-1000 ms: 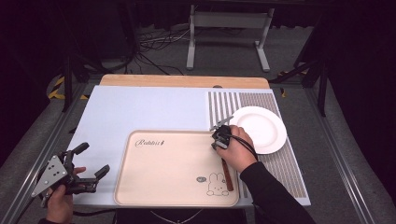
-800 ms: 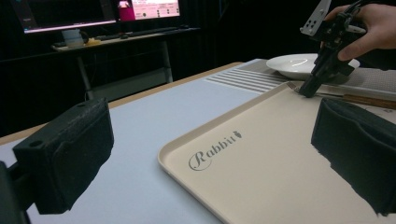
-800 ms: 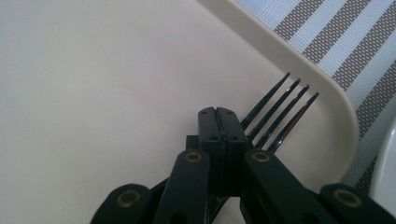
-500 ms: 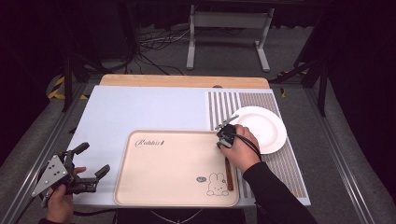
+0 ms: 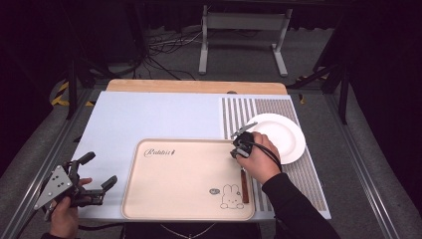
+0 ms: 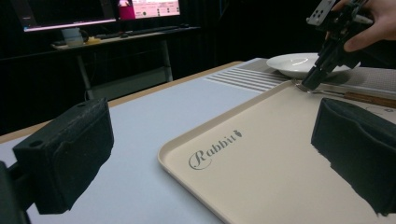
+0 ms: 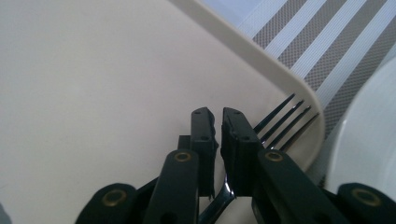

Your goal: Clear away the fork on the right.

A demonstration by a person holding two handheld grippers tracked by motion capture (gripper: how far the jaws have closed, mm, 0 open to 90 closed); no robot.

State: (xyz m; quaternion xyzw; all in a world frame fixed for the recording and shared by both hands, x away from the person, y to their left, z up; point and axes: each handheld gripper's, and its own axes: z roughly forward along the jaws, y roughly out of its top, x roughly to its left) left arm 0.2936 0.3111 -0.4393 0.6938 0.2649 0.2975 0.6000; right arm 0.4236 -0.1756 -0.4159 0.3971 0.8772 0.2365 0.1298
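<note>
Right gripper view looks down on a fork [image 7: 280,123] with four dark metal tines, lying at the tray's [image 7: 93,70] rounded corner; the right gripper [image 7: 218,122] has its jaws nearly together around the fork's neck. From the high view, the fork's brown handle [image 5: 244,185] runs along the cream tray's right edge, beside the white plate [image 5: 281,137]. Off the tray's left, the left gripper [image 5: 98,170] hangs over the tabletop [image 5: 149,114], jaws spread wide, empty.

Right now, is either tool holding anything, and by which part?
The right tool is shut on the fork at its neck, just behind the tines, over the tray's corner. The left tool is open and holds nothing.
</note>
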